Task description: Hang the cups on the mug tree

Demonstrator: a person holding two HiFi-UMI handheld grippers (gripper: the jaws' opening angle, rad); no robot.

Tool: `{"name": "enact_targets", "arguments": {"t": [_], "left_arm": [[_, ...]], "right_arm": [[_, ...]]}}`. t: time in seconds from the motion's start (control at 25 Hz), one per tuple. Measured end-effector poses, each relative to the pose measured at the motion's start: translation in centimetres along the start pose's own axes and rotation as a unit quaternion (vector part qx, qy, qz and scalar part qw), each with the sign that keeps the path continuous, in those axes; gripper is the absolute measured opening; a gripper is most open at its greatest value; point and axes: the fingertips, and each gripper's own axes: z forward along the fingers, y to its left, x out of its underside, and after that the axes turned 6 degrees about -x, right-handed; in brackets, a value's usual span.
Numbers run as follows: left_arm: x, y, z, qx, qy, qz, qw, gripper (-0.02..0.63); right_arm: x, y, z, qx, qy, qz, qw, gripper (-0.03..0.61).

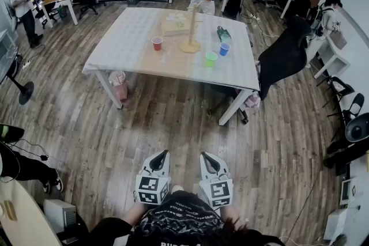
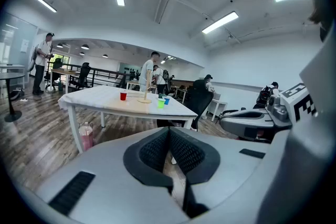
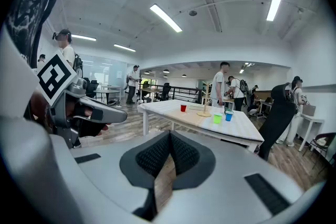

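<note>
1. Cups stand far off on the table [image 1: 132, 37]: red cup [image 1: 157, 43] left of the mug tree [image 1: 191, 26], green cup [image 1: 211, 59] and blue cup [image 1: 224, 49] right.
2. Probably light, thin plastic; pinch a rim gently.
3. Left gripper [image 1: 164, 154] and right gripper [image 1: 205, 156]: closed, empty.

One counter [image 1: 128, 50] in the upper centre of the frame carries three cups: one red cup [image 1: 157, 43], one green cup [image 1: 211, 59], one blue cup [image 1: 224, 49]. One mug tree [image 1: 191, 31] stands among them. Two grippers show at the bottom: one left gripper [image 1: 165, 152], one right gripper [image 1: 203, 155].
</note>
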Motion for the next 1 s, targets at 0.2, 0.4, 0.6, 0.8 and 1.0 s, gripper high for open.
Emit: {"name": "enact_targets", "arguments": {"t": [0.2, 0.4, 0.6, 0.8, 1.0], "left_arm": [[0.0, 0.9, -0.6, 0.0, -0.001, -0.008, 1.0, 0.021], [0.1, 2.1, -0.6, 0.013, -0.002, -0.008, 0.9999, 0.02], [-0.3, 4.4, -0.7, 0.047, 0.0, -0.009, 0.9988, 0.021], [-0.3, 6.3, -0.9, 0.081, 0.009, 0.005, 0.9967, 0.02], [-0.5, 8.0, -0.3, 0.08, 0.018, 0.002, 0.9966, 0.02]], "right_arm": [[0.5, 0.9, 0.0, 0.0, 0.011, 0.008, 1.0, 0.006], [0.6, 2.2, 1.4, -0.007, 0.02, 0.015, 1.0, 0.006], [0.0, 2.6, 3.1, 0.016, 0.006, 0.056, 0.998, 0.008], [-0.2, 3.1, 4.6, 0.041, 0.003, 0.066, 0.997, 0.008], [0.0, 3.8, 5.8, 0.047, 0.008, 0.096, 0.994, 0.009]]}}
